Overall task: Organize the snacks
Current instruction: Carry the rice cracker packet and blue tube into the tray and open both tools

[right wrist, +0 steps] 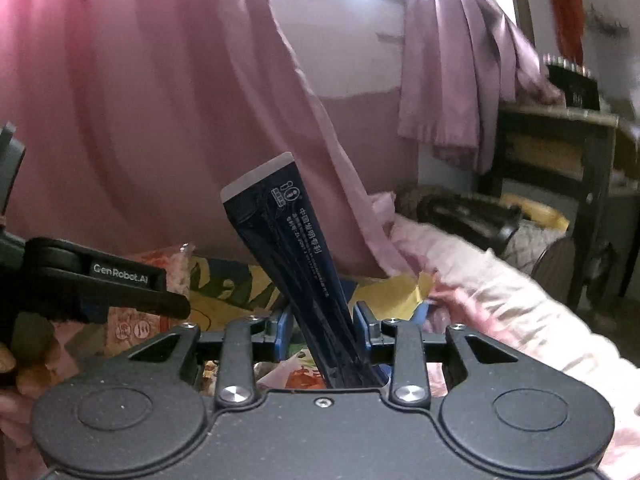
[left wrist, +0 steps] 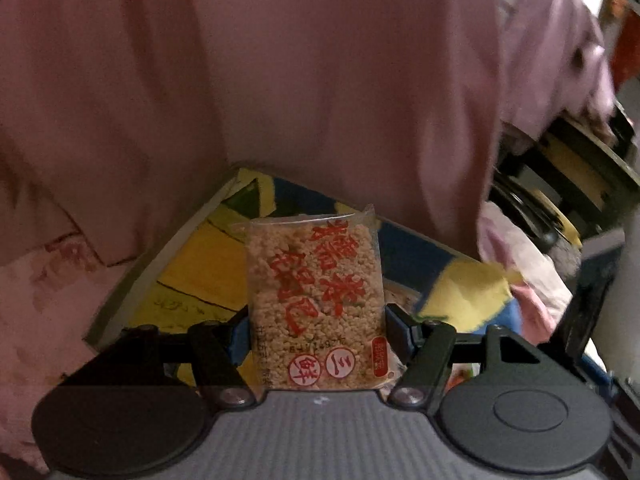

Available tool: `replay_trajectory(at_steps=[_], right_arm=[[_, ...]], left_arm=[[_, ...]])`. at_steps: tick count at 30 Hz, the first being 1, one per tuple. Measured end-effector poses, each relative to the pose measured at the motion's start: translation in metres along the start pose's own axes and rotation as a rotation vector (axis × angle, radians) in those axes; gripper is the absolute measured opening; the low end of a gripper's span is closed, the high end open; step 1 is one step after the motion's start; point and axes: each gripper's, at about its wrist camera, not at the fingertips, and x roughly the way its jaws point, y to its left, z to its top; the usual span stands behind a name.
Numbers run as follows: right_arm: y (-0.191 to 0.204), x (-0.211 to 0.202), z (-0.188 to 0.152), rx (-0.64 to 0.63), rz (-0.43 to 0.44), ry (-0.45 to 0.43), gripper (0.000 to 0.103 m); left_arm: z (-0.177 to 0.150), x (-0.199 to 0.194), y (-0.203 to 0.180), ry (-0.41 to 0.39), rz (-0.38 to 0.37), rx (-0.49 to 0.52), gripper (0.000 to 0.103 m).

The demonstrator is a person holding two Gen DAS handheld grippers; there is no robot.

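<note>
Left wrist view shows my left hand-held gripper [left wrist: 318, 328] clamped across a light, crumbly puffed-rice snack pack [left wrist: 316, 304] at its lower sides, above the cartoon-print sheet [left wrist: 192, 272], while my right hand-held gripper [right wrist: 322, 332] pinches a slick, floppy dark-blue packet [right wrist: 292, 264] low down.

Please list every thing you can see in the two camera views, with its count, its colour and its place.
puffed-rice snack pack: one, clear with red print, between the left gripper's fingers.
dark snack packet: one, navy with white end, upright between the right gripper's fingers.
box: one, yellow and blue print, under both grippers.
pink curtain: one, behind the box.
dark table: one, right side of the room.
left gripper: black, blue pads, closed on the rice pack.
right gripper: black, blue pads, closed on the dark packet.
</note>
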Motion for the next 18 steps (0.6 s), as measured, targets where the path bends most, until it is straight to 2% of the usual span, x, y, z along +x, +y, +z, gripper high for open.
replay_trajectory(at_steps=[4, 9, 18], right_arm=[[-0.005, 0.022, -0.004, 0.055, 0.011, 0.042, 0.035], [-0.007, 0.043, -0.009, 0.112, 0.027, 0.095, 0.032], [-0.007, 0.062, -0.019, 0.144, 0.034, 0.146, 0.031]], left_arm=[[0.002, 0.020, 0.009, 0.018, 0.050, -0.042, 0.071], [0.006, 0.038, 0.013, 0.050, 0.102, -0.032, 0.071], [0.007, 0.055, 0.013, 0.073, 0.126, -0.020, 0.071]])
